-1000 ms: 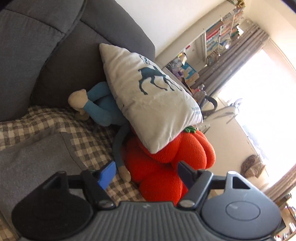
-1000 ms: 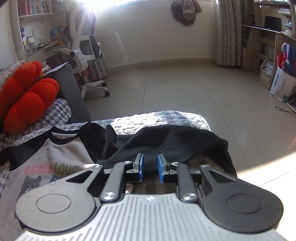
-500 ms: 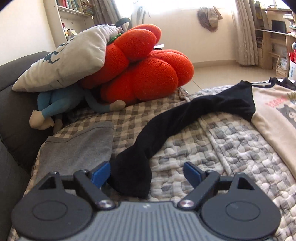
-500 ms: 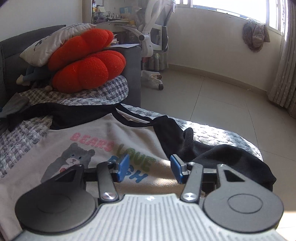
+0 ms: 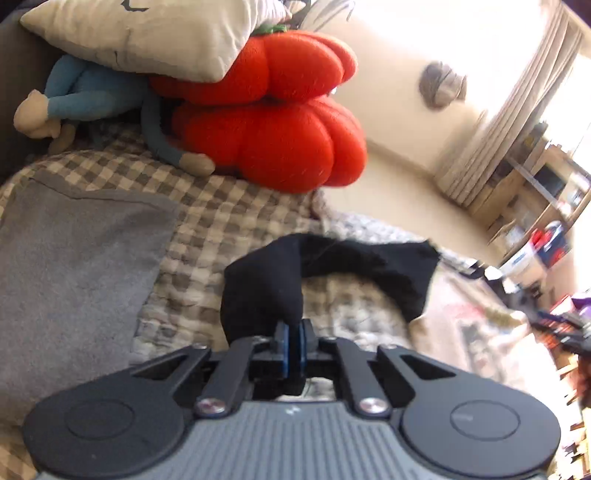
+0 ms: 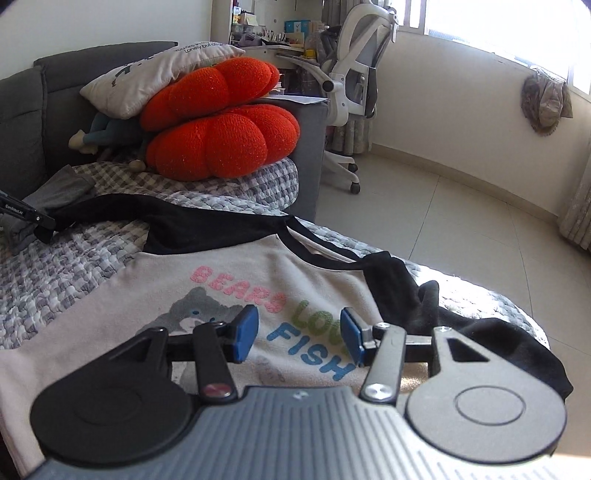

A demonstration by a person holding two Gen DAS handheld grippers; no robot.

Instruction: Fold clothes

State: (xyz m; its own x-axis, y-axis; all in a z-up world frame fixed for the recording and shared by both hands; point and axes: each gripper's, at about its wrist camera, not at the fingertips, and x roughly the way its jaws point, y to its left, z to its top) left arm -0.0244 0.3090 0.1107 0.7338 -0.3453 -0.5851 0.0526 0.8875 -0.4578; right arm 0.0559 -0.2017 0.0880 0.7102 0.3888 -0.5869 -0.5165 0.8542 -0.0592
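Note:
A cream sweatshirt [image 6: 155, 291] with black sleeves and a bear print lies face up on the quilted bed cover [image 6: 55, 266]. My left gripper [image 5: 294, 332] is shut on the cuff end of the black left sleeve [image 5: 266, 288], which bunches up in front of the blue pads and trails right to the cream body [image 5: 461, 321]. In the right wrist view my right gripper [image 6: 299, 328] hovers open over the printed chest, nothing between its pads. The other black sleeve [image 6: 461, 325] lies crumpled at the bed's right edge. The left gripper's tip [image 6: 33, 218] shows at far left.
A red pumpkin cushion [image 6: 221, 125], a cream pillow [image 5: 155, 33] and a blue plush toy [image 5: 85, 96] are piled at the sofa's back. A grey folded cloth [image 5: 70, 266] lies on the left. An office chair [image 6: 354, 74] and tiled floor [image 6: 461, 221] are beyond the bed.
My left gripper dropped onto the black sleeve's cuff and shut on it, rolling as it went. My right gripper opened, then swung left from the right sleeve to over the printed chest.

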